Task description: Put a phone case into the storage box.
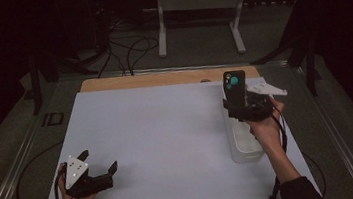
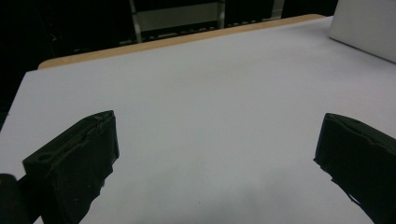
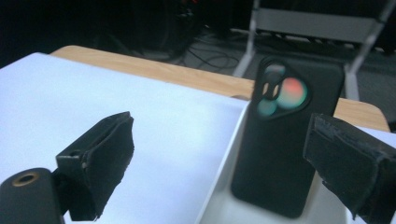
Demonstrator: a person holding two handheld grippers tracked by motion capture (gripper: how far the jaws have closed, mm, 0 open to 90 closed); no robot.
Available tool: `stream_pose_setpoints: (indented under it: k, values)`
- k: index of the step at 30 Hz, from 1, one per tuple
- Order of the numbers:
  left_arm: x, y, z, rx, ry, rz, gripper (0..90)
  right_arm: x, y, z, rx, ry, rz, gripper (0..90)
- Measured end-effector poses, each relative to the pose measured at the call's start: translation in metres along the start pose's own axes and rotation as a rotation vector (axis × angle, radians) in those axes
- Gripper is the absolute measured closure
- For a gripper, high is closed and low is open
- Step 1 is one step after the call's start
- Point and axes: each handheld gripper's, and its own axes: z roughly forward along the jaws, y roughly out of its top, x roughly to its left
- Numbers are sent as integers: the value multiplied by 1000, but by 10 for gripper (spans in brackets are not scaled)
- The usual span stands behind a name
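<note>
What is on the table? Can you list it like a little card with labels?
Table: white sheet over a wooden top
Phone: black phone with a round camera patch, standing upright over the clear box
Right claw: right claw by the phone's lower part, jaws wide apart in the right gripper view, phone between them
Left claw: left claw open, holding nothing, near the front left corner
Behind table: metal stand and floor cables

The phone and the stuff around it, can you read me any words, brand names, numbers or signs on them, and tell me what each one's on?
No text can be read.
The phone shows a dark back with coloured camera rings, blurred in the right gripper view, no brand legible.
The clear container, the white mat and the right gripper bear no visible lettering.
</note>
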Motion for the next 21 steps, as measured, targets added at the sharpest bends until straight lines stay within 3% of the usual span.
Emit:
stream_pose_setpoints:
  k: [3, 5, 10, 11, 14, 21]
  values:
    - [0, 3, -3, -16, -7, -6, 0, 4, -11, -9, -14, 24, -17, 86]
    - [0, 7, -6, -30, -12, -11, 0, 11, -32, -24, -39, 76, -32, 86]
    - [-1, 10, -7, -31, -22, -5, 0, 15, -44, -31, -52, 98, -51, 86]
    - [-3, 11, -7, -30, -28, 5, 0, 19, -66, -42, -74, 134, -38, 87]
    - [-4, 13, -7, -32, -34, 10, 0, 20, -78, -49, -94, 155, -19, 91]
    - [-3, 13, -8, -35, -29, 14, 0, 22, -92, -62, -136, 164, -33, 91]
